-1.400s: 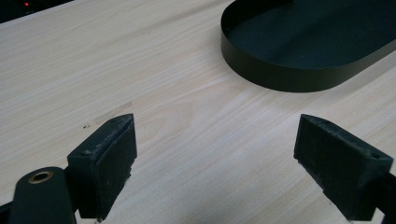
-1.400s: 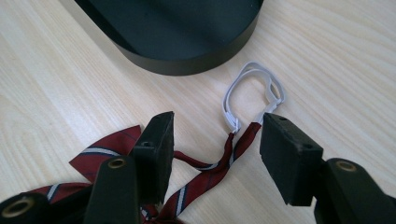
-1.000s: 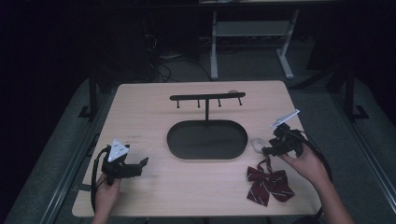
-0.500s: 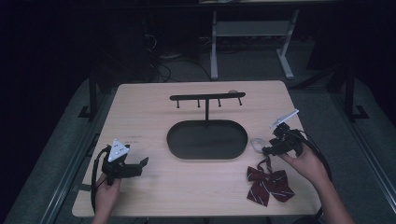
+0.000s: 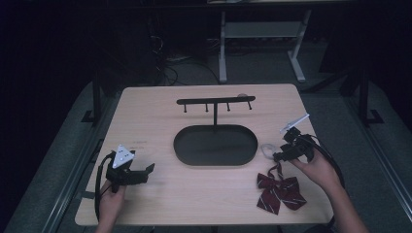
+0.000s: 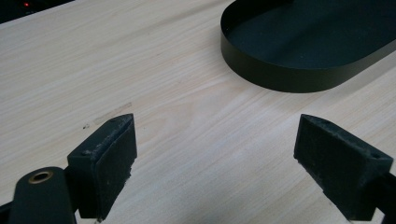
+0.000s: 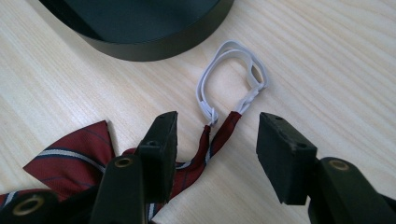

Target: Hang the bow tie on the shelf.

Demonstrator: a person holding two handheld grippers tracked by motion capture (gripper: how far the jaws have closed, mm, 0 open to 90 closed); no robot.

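Because the right gripper [image 7: 212, 140] is closing its parted jaws astride the bow tie [image 5: 281, 190] strap [image 7: 219, 137], while the left gripper [image 6: 215, 163] rests released, pads may pinch only one strand, letting the white elastic loop [image 7: 233, 79] slip.

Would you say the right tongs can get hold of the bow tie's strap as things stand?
Probably yes. The right tongs stand open with the bow tie strap's two maroon ends between the pads, which do not press on it, and nothing else lies between them on the table.
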